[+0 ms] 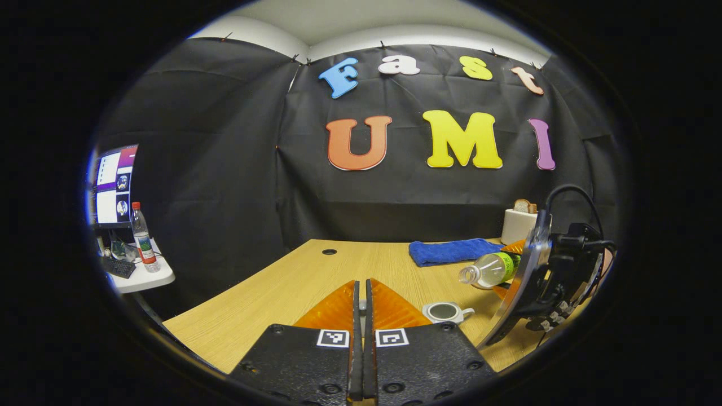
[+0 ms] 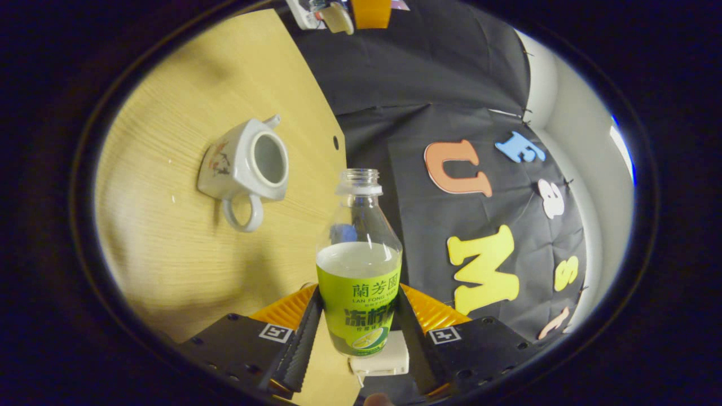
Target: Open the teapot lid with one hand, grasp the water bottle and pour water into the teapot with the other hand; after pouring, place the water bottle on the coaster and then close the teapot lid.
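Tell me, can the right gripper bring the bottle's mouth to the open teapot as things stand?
Probably yes. The right gripper holds the bottle, tipped, its uncapped mouth toward the teapot, which is lidless, with bare table between.

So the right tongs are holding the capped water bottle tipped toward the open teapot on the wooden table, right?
Nearly. The water bottle has no cap: the right gripper view shows its bare open neck. The rest holds: the right tongs grip it, tipped toward the open teapot on the wooden table.
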The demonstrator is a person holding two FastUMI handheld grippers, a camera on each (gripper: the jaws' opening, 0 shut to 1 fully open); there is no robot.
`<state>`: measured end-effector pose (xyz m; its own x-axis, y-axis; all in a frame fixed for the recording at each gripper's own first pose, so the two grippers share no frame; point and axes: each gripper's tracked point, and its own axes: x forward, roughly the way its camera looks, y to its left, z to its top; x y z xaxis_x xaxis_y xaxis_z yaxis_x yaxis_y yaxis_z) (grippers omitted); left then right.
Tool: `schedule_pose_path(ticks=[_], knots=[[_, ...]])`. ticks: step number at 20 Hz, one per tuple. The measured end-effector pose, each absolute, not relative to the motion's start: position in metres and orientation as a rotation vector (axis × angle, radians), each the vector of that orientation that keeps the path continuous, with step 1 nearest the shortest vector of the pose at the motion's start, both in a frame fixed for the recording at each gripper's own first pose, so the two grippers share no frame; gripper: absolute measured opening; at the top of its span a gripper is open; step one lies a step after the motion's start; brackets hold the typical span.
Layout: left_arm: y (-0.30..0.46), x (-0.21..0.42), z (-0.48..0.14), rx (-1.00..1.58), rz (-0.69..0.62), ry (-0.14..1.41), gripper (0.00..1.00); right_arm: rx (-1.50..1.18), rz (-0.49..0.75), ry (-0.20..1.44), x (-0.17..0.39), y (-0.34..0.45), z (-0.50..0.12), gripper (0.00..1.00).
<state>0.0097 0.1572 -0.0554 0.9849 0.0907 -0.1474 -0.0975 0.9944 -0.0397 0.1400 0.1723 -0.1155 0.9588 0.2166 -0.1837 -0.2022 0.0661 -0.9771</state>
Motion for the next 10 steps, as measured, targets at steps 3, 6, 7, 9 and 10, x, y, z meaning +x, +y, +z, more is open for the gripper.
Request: schedule_pose_path(ticks=[3,6,7,9,10], knots=[[0.16,0.008,-0.053,-0.051,0.098,0.143,0.03,-1.544,0.325,-0.059,0.138,0.177,-0.117,0.74],[0.164,0.006,-0.05,-0.045,0.104,0.139,0.03,-1.631,0.326,-0.093,0.137,0.181,-0.114,0.74],[0.165,0.005,-0.049,-0.046,0.103,0.135,0.03,-1.658,0.326,-0.105,0.138,0.181,-0.112,0.72],[0.164,0.005,-0.047,-0.048,0.1,0.131,0.03,-1.712,0.324,-0.128,0.137,0.181,-0.108,0.74],[0.164,0.006,-0.048,-0.049,0.1,0.132,0.03,-1.739,0.322,-0.141,0.137,0.182,-0.106,0.74]])
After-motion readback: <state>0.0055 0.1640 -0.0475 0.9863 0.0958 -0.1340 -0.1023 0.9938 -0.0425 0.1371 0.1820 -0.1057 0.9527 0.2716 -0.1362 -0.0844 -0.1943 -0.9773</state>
